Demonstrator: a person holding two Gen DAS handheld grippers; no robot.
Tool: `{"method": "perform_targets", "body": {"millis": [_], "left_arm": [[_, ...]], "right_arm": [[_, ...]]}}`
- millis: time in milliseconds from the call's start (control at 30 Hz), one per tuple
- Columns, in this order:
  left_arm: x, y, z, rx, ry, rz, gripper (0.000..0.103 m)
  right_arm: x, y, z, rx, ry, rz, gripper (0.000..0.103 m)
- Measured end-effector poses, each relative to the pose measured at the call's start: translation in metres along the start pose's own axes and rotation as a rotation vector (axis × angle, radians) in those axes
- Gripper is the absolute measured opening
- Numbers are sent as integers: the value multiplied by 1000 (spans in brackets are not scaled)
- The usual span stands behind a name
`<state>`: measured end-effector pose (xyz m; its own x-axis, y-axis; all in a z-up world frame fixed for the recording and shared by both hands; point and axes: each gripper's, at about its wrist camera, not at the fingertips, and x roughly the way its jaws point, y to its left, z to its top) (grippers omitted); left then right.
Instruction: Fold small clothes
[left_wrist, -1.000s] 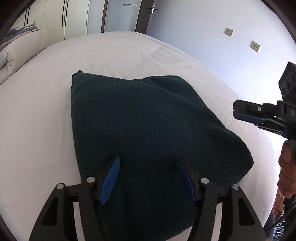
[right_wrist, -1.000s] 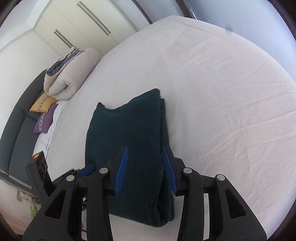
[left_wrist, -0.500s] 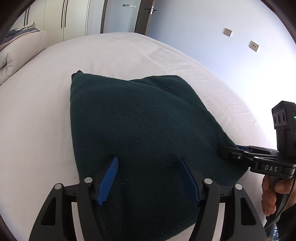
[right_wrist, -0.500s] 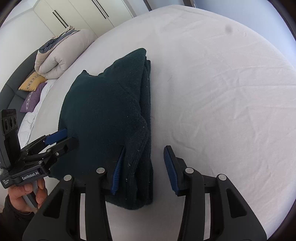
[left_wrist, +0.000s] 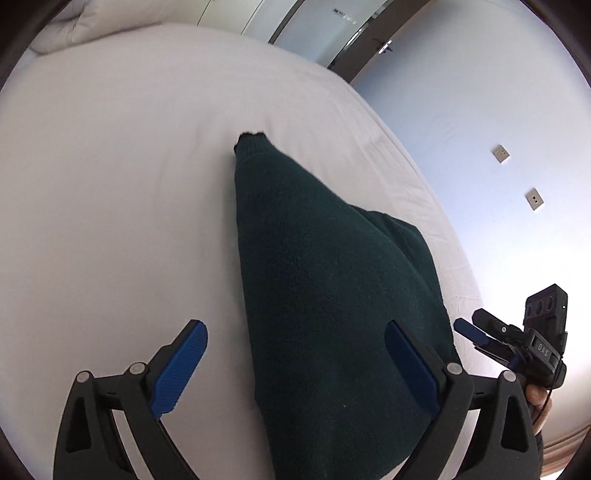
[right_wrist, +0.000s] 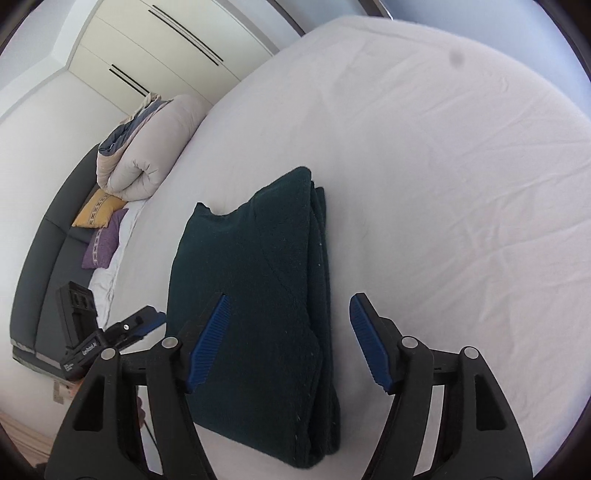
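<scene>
Dark green knit: we see the folded garment (right_wrist: 255, 302) lying on the bed (right_wrist: 424, 155), centre of the right wrist frame, stacked layers showing along its right-hand edge.
Same garment, other side: it fills the middle and lower centre of the left wrist frame (left_wrist: 325, 295), tapering to a loose corner up toward the centre.
Left tool: the left tool (left_wrist: 295, 365) is spread wide, gripping nothing; we see one blue pad (left_wrist: 181, 365) over bare sheet at lower left, the other over the cloth at lower right.
Left tool from across: the left tool (right_wrist: 147, 321) shows at lower left of the right wrist frame, its tip just beside the garment's left edge.
Right tool: the right tool (right_wrist: 288, 339) is wide open and empty too; we see its left pad (right_wrist: 208, 339) over the knit and its right pad over white sheet.
Right tool from across: the right tool (left_wrist: 476, 332) sits at the right edge of the left wrist frame, just beside the garment; from here we cannot tell its gap.
Bedding: a rolled duvet (right_wrist: 147, 147) sits upper left, with a yellow cushion (right_wrist: 98, 210) and a purple cushion (right_wrist: 105, 240) below it.
Wall: two sockets (left_wrist: 517, 173) at right in the left wrist frame.
</scene>
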<state>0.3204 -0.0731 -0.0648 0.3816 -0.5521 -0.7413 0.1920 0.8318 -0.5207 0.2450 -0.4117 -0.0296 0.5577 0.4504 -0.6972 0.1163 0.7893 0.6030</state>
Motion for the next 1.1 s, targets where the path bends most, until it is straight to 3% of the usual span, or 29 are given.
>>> {"method": "perform_targets", "body": {"millis": [100,200,233,267,367,400,500,600,667,867,1100], "left_arm": [[29,4,2,-35,97,-33,98],[41,-4,0,0,105,5,97],[43,-9,1,18,107,12,94],[45,-12,2,27,112,5,83],[50,-16,6,20,135,12,71],[50,-19,6,28,139,20,65],[47,-29,5,58,137,53,50],[37,-40,2,82,122,81,44],[23,-48,-3,109,106,100,43],[-64,-54,-36,194,7,155,43],[-161,-22,-98,220,-30,208,44]], "right_arm": [[29,-6,15,52,72,28,66],[58,-10,21,83,151,11,66],[64,-9,22,73,166,3,67],[69,-7,23,58,168,0,67],[78,0,27,41,175,-28,61],[81,6,27,8,182,-71,49],[87,34,20,-118,171,-186,35],[85,71,7,-257,122,-335,23],[77,98,-6,-330,87,-392,21],[24,163,-53,-400,7,-313,20],[-14,230,-139,-449,18,-172,20]]}}
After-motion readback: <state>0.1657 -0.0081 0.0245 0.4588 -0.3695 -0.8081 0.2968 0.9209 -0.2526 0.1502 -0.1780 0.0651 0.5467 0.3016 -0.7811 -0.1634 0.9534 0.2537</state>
